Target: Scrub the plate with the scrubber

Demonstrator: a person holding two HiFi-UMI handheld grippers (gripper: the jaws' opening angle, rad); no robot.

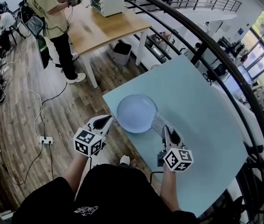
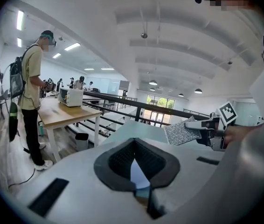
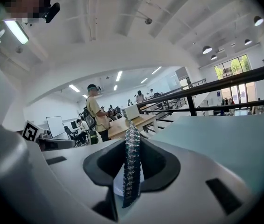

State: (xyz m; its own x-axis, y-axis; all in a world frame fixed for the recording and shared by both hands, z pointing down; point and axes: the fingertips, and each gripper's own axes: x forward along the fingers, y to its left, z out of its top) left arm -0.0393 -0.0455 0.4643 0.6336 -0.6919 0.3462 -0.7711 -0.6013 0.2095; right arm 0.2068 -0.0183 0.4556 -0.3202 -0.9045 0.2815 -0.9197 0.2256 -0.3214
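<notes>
A round pale blue plate lies on the light blue table near its front left corner. My left gripper sits at the plate's left rim, shut, and a pale sliver of the plate shows between its pads. To the right, my right gripper is shut on a silvery mesh scrubber, which touches the plate's right rim. In the right gripper view the scrubber stands edge-on between the jaws, with the plate pale behind it. The scrubber also shows in the left gripper view.
The table's left edge runs close by my left gripper. A black railing curves behind the table. Beyond it stand a wooden table with a white appliance, a bin and a standing person. Cables and a power strip lie on the floor.
</notes>
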